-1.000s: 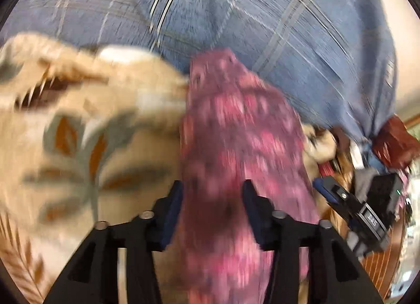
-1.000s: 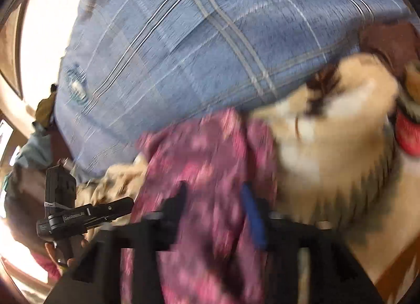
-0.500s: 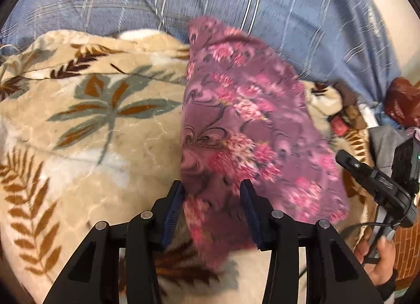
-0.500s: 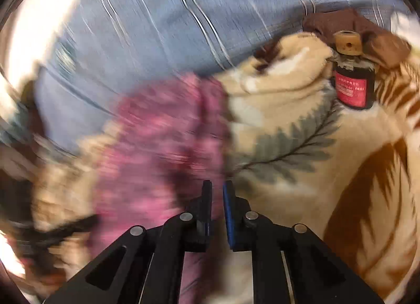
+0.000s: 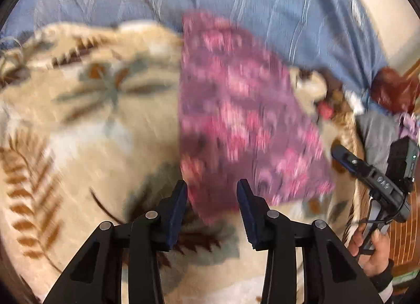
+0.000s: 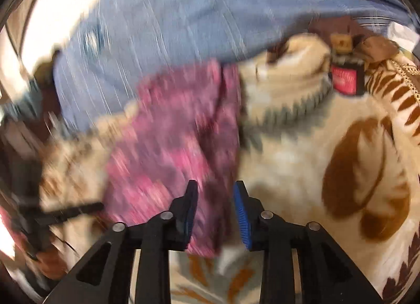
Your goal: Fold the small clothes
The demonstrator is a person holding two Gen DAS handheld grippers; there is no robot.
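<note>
Floral purple garment (image 5: 236, 120) lies lengthwise ahead of us on the leaf-print blanket (image 5: 92, 133). Left gripper (image 5: 212, 193) is spread over its near-left corner, gripping nothing. Right gripper (image 6: 215, 199), jaws just reopened and spread, hovers at the near-right edge.

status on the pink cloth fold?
Done: the pink floral cloth lies on the leaf-print blanket as a narrow strip, apparently folded lengthwise. In hand: nothing gripped; the left gripper and right gripper are both open at its near end, the right's jaws just reopening. Left: probably a crosswise fold.
</note>
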